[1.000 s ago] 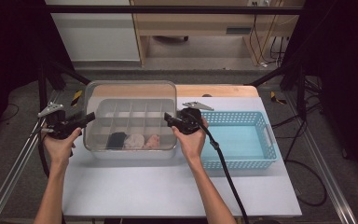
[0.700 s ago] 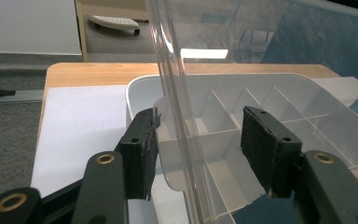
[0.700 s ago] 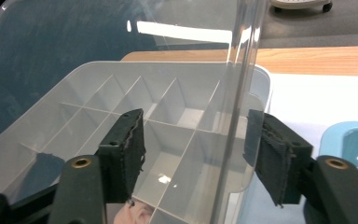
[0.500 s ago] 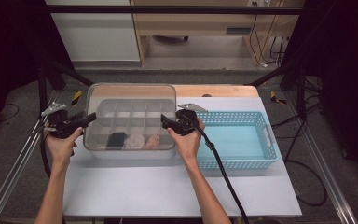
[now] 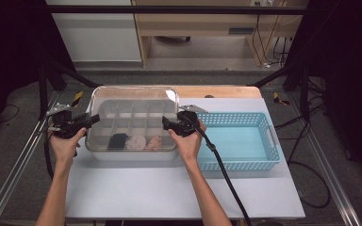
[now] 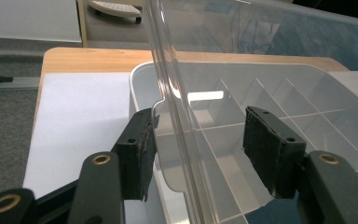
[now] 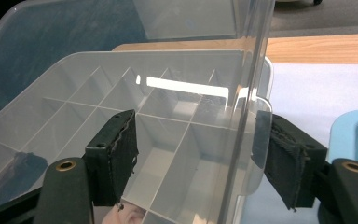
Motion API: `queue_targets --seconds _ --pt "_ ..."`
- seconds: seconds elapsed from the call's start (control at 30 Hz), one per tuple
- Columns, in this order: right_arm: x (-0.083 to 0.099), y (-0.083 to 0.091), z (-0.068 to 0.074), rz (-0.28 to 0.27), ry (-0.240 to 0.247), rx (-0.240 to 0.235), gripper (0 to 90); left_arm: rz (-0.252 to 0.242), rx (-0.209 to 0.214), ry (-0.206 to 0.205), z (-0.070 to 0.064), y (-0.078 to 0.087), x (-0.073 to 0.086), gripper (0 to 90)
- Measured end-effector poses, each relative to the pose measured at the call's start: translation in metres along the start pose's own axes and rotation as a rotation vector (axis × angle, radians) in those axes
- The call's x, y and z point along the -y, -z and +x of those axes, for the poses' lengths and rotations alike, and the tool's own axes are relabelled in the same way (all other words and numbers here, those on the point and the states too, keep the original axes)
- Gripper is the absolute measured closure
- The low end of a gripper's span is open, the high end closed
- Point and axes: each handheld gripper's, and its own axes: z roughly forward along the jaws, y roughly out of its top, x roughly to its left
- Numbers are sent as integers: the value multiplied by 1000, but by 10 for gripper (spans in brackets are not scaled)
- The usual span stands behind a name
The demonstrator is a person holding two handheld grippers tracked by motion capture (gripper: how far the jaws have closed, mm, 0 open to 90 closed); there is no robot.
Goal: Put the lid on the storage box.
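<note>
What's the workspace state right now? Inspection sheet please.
Surface: white table top, wood strip along the far edge.
Job's things: clear compartment box with its clear lid raised; three small items in the near row, one dark and two pale.
Clutter: blue basket right of the box, looks empty.
Grippers: left claw open, jaws astride the lid's left edge; right claw open, jaws astride its right edge.
Cables: black cable trails from the right claw toward the near table edge; more cables on the floor at right.
Surroundings: dark frame legs, grey floor, wooden furniture behind.
</note>
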Motion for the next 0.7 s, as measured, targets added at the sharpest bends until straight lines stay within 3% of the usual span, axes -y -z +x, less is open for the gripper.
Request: queue_targets --seconds 0.7 --pt "7 -12 -2 37 -10 31 262 41 3 26 7 -12 6 415"
